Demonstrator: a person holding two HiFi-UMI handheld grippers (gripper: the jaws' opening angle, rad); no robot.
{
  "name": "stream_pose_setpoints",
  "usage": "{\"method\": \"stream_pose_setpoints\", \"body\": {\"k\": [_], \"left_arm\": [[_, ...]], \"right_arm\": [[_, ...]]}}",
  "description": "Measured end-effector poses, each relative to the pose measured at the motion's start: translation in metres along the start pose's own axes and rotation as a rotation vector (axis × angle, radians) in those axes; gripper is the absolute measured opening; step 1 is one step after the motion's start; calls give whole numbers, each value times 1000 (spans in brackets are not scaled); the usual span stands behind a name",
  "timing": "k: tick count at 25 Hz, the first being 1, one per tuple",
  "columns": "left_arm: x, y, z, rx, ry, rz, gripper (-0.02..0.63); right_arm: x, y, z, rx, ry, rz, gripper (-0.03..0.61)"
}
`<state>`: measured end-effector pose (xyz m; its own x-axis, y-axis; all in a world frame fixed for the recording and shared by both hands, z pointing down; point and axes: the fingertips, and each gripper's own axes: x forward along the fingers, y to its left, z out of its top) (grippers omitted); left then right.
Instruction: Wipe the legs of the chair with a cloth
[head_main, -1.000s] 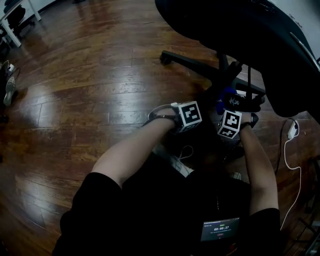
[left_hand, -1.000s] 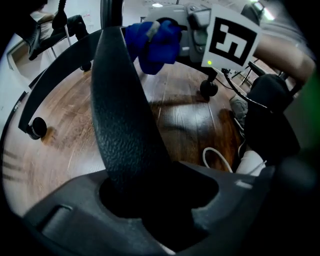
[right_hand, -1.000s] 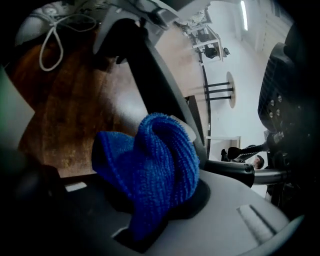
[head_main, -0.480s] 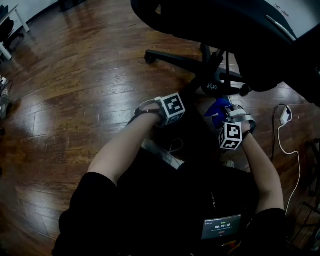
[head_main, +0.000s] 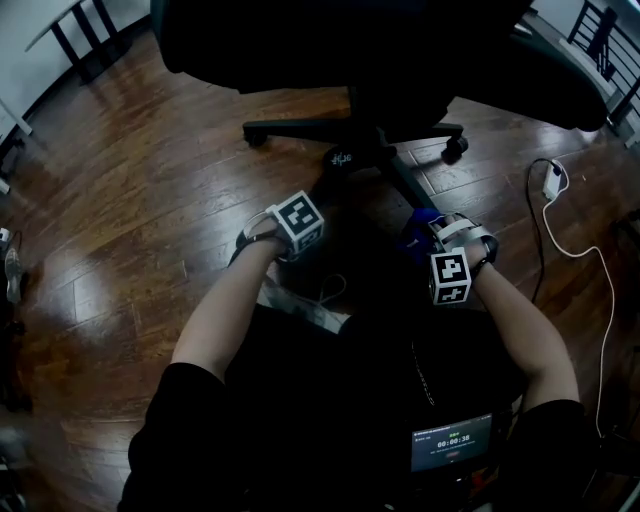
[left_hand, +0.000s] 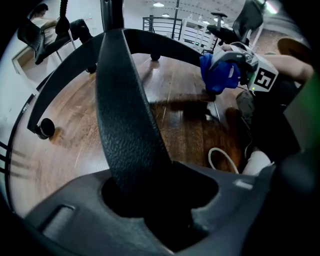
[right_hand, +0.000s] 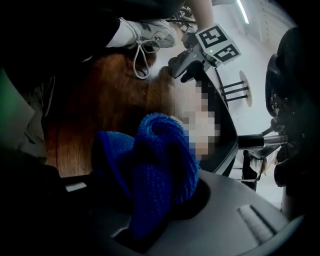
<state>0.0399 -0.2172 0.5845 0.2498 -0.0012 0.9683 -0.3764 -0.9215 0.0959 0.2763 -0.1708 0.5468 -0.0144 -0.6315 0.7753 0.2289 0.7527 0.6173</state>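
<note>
Nearest the person, the left tongs pinch a black chair leg, which fills the gap between them. Its long axis runs from the tongs up and away to the chair's central column. The right tongs are pressed on a bunched blue cloth. In the head view the cloth sits at the outer end of a neighbouring leg, which points from the hub down and right toward the person. Further out, two more legs spread left and right to castors, under the black seat. The chair stands on a glossy dark wooden floor. A white cable trails at the right, and dark railings stand in the far corner. A second ago the cloth was up beside the column. It has since come out along its leg toward the person, while the left tongs have kept their place, and the chair now sits more centrally across the top of the head view.
</note>
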Motion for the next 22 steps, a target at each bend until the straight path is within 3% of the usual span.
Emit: {"method": "stream_pose_setpoints", "body": {"k": [12,22], "left_arm": [[-2,-4,0,22,14,-39,178],[0,-9,4,28,-12,-88,181]], "right_arm": [[18,-34,7,-86,76,-104,91],[61,-139,33,-76,101,-226,91]]}}
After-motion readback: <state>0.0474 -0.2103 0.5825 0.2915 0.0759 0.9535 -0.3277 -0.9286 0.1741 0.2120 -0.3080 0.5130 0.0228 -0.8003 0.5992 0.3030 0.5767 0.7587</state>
